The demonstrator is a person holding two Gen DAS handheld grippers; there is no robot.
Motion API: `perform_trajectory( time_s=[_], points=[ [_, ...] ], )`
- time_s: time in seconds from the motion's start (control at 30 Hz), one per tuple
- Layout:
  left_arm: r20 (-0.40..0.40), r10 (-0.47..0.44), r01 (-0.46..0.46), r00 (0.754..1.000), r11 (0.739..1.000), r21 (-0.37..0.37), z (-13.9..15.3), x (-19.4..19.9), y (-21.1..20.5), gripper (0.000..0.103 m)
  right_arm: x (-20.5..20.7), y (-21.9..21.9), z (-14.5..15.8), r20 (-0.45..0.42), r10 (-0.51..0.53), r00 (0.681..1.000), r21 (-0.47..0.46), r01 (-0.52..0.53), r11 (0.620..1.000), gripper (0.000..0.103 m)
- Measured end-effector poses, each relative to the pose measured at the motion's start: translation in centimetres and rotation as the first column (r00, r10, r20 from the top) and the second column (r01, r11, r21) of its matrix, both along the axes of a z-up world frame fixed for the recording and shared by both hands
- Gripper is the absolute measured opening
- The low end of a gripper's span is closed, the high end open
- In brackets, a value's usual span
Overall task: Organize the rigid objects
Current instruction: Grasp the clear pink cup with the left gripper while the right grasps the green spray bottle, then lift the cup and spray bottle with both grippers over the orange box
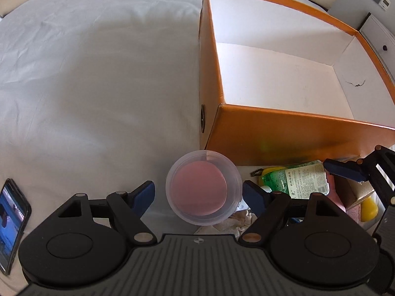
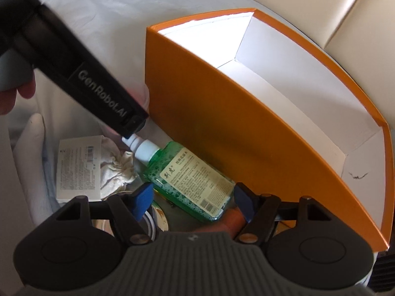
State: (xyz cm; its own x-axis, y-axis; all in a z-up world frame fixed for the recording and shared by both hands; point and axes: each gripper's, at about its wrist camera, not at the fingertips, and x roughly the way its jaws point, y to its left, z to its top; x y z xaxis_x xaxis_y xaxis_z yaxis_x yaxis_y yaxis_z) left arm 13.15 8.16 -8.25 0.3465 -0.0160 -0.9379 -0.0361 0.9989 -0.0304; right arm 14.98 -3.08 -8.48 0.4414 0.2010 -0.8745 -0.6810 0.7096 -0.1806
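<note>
Orange box (image 1: 284, 128) is sitting empty on the bed; nothing is stowed yet. Left gripper (image 1: 198, 192) is straddling the clear round container (image 1: 203, 191), jaws apart. Right gripper (image 2: 192, 197) is hovering over the green bottle (image 2: 190, 177), jaws apart, not clamping.

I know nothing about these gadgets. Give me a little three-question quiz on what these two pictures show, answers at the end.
1. True or false: the orange box already holds several items.
2. What lies between the open fingers of the right gripper? A) a phone B) a green bottle C) a spoon
3. Fill in: the clear round container between the fingers of the left gripper has a ____ coloured bottom.

Key
1. False: its white inside shows nothing in it.
2. B: the green bottle, lying on its side beside the box.
3. Pink.
</note>
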Motion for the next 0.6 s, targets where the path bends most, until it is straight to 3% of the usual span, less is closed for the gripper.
perform_trajectory(
  time_s=[0.2, 0.43, 0.6],
  points=[
    [-0.014, 0.055, -0.055, 0.998, 0.998, -0.03, -0.4, 0.7, 0.6, 0.087, 0.1, 0.4, -0.4, 0.002, 0.002, 1.0, -0.015, -0.002, 1.0, 0.075],
    [-0.004, 0.031, -0.031, 1.0, 0.999, -0.026, 0.0, 0.7, -0.2, 0.074, -0.6, 1.4, -1.2, 0.039, 0.02, 0.999, -0.084, -0.016, 0.996, 0.075],
    [0.012, 0.035, -0.034, 0.999, 0.999, -0.034, 0.7, -0.1, -0.1, 0.074, -2.3, 2.6, -1.4, 0.072, 0.035, 0.997, -0.114, -0.027, 0.993, 0.064]
  ],
)
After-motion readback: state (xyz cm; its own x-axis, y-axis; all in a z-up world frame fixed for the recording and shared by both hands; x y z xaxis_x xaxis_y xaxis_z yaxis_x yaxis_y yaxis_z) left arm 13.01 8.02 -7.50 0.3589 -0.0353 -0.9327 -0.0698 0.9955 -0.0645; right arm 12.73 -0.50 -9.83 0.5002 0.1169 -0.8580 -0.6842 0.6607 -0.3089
